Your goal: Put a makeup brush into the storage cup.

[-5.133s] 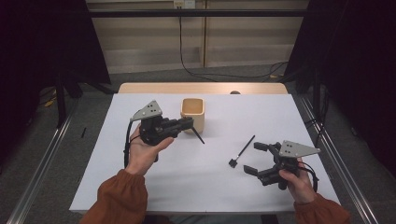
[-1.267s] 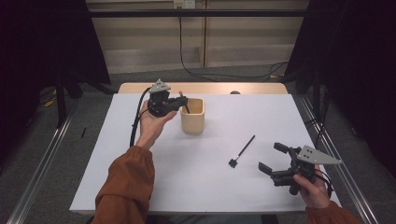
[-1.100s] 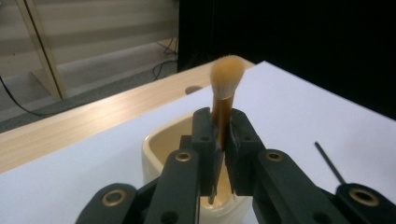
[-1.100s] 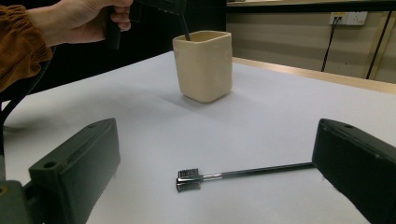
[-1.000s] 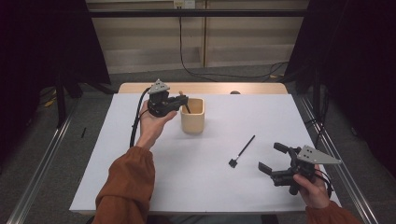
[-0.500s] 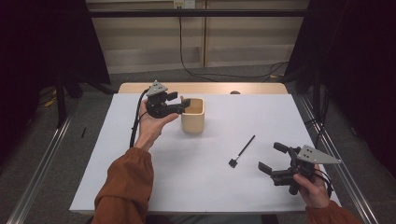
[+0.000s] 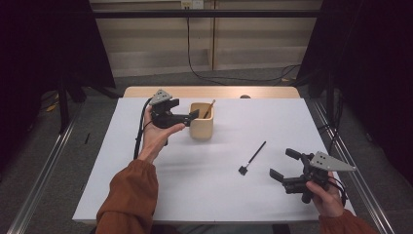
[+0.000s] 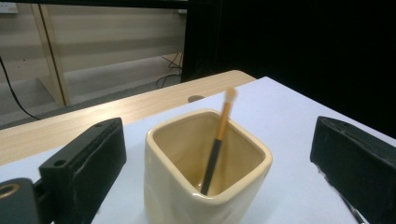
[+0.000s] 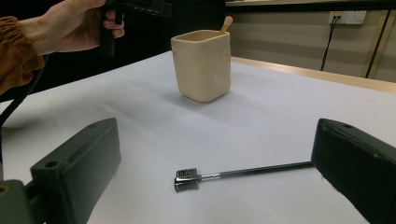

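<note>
Inventory on the table [image 7: 160, 195]: one cup, two brushes, two sets of tongs.

Cup [image 7: 201, 121]: one cream square-sided ceramic cup stands upright on the white table surface, upper centre of the high view. In the left gripper view it sits at lower centre of the frame between the two black jaws.

Brush in cup [image 8: 218, 138]: one brush with a black lower shaft, an orange upper shaft and a pale tip. It stands inside the cup, leaning against the cup's rim, tip upward. The tip projects above the rim in the right gripper view.

Flat-head brush [image 7: 253, 158]: one thin black brush with a small comb-like head lies flat on the table, right of centre in the high view, well apart from the cup. In the right gripper view it lies at lower centre, head to the left, its handle running toward the right jaw.

Left tongs [image 7: 195, 114]: held in the left hand [image 7: 157, 134], raised just beside the cup at the upper left of centre. Jaws stand wide apart, gripping nothing.

Right tongs [image 7: 284, 165]: held in the right hand [image 7: 325, 197] at the lower right of the high view, near the flat-head brush but not touching it. Jaws stand wide apart, gripping nothing.
</note>
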